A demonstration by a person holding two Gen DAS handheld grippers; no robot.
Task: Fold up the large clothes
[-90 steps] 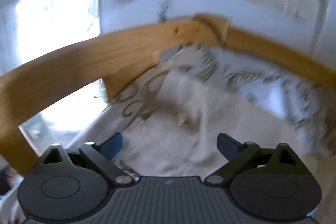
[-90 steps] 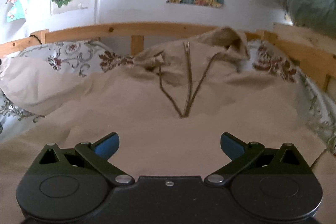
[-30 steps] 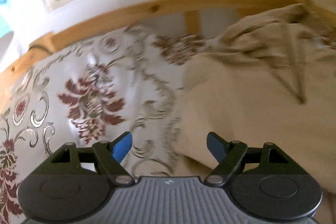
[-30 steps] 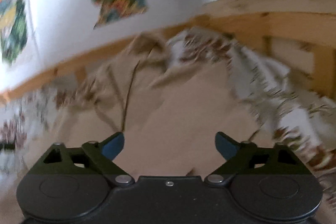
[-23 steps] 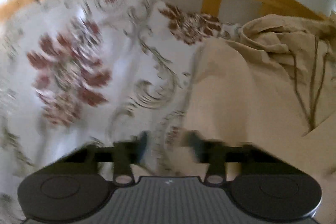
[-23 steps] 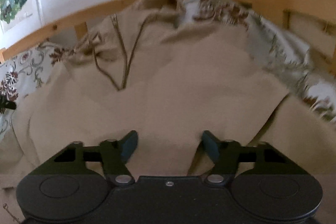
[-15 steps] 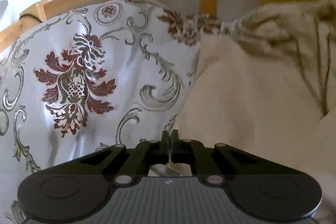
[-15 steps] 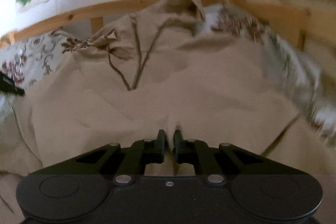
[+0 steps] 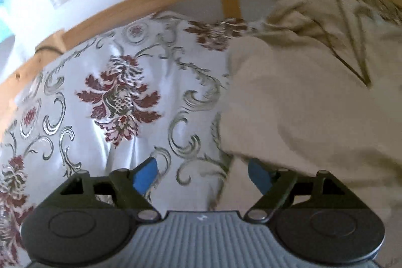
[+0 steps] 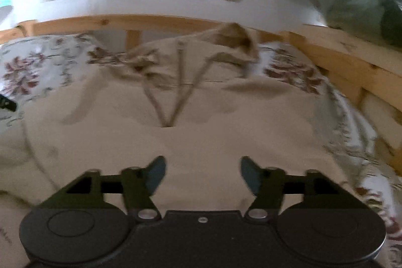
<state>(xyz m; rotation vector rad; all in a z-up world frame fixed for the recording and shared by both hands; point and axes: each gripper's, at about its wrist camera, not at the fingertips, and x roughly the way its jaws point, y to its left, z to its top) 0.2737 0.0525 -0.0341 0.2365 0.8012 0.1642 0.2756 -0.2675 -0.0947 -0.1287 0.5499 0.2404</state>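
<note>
I see a big beige cloth hoodie with a zip (image 10: 201, 142) lying spread out on the bed with the shiny white flowery cover (image 9: 113, 97) and wooden rail (image 10: 125, 20). My left gripper (image 9: 202, 173) is opening its fingers wide over the hoodie's left edge, holding nothing. My right gripper (image 10: 203, 173) is opening wide too, over the middle, holding nothing.

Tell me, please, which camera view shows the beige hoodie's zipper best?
The right wrist view: the zipper lies near the centre, its whole open V visible. The left wrist view shows the zipper only at the right edge, blurred and partly cut off.
</note>
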